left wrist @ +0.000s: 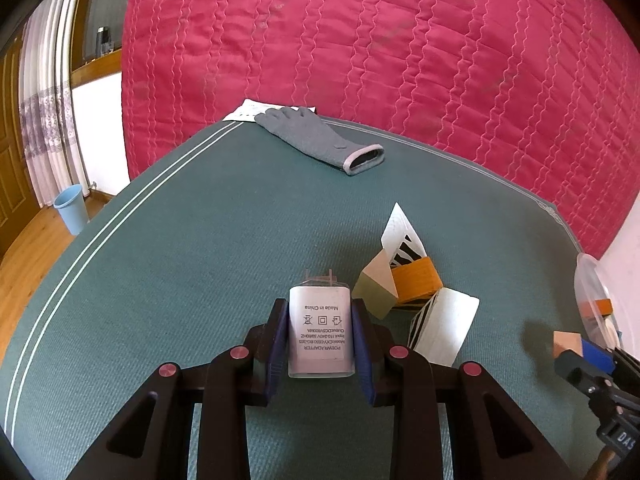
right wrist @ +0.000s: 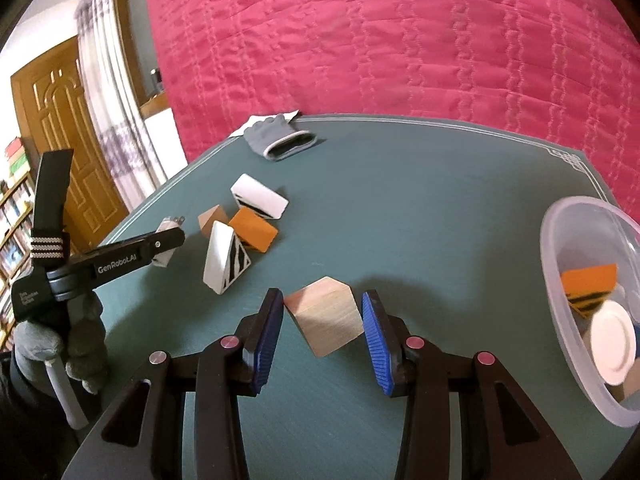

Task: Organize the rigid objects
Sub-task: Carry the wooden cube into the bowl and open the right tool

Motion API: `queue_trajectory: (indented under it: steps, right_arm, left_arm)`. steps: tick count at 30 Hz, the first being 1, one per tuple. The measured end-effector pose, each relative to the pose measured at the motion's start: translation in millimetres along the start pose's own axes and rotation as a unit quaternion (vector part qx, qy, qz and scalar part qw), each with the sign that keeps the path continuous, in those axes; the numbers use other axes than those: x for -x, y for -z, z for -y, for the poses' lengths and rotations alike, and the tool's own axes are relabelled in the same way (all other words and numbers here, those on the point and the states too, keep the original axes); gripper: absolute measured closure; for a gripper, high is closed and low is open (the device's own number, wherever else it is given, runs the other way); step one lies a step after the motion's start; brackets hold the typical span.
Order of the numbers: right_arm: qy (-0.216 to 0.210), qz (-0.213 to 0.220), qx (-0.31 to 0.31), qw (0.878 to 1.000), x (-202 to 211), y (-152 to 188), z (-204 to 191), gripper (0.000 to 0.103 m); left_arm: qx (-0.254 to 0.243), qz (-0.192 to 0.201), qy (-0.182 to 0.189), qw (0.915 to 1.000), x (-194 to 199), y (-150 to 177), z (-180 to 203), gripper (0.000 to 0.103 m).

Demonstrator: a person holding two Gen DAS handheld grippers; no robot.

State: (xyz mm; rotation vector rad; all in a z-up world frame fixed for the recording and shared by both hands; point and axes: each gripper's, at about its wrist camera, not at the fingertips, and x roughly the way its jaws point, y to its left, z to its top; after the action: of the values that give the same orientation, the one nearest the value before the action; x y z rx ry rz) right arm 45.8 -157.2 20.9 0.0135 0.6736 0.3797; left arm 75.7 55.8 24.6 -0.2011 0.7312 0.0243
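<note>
My left gripper (left wrist: 320, 316) is shut on a white power adapter (left wrist: 321, 332), pads on both its sides, prongs pointing away; it also shows in the right wrist view (right wrist: 168, 236). My right gripper (right wrist: 323, 310) is shut on a plain wooden block (right wrist: 326, 316), pads touching both sides, just above the green table (right wrist: 420, 208). Beside the adapter lie a wooden block (left wrist: 376, 286), an orange block (left wrist: 416, 280) and two white zebra-striped pieces (left wrist: 444, 326), (left wrist: 400, 232). A clear plastic bowl (right wrist: 560, 232) at right holds an orange striped block (right wrist: 588, 286) and a white disc (right wrist: 612, 344).
A grey glove (left wrist: 320, 138) lies on a white paper (left wrist: 248, 112) at the table's far edge. A pink quilted bed (left wrist: 400, 40) stands behind the table. A light blue bin (left wrist: 72, 208) stands on the wooden floor at left. A door (right wrist: 68, 128) and bookshelf (right wrist: 16, 216) are at left.
</note>
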Motion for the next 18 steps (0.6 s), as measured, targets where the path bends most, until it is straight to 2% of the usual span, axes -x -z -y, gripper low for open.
queue_trajectory:
  steps: [9,18]
  right_arm:
    - [0.025,0.029,-0.041,0.998,25,3,28,0.061]
    - [0.087,0.073,-0.1,0.988,62,6,77,0.061]
  left_arm:
    - [-0.001,-0.006,0.001,1.0,1,1,3,0.071]
    - [-0.006,-0.003,0.008,0.9999,11,3,14,0.071]
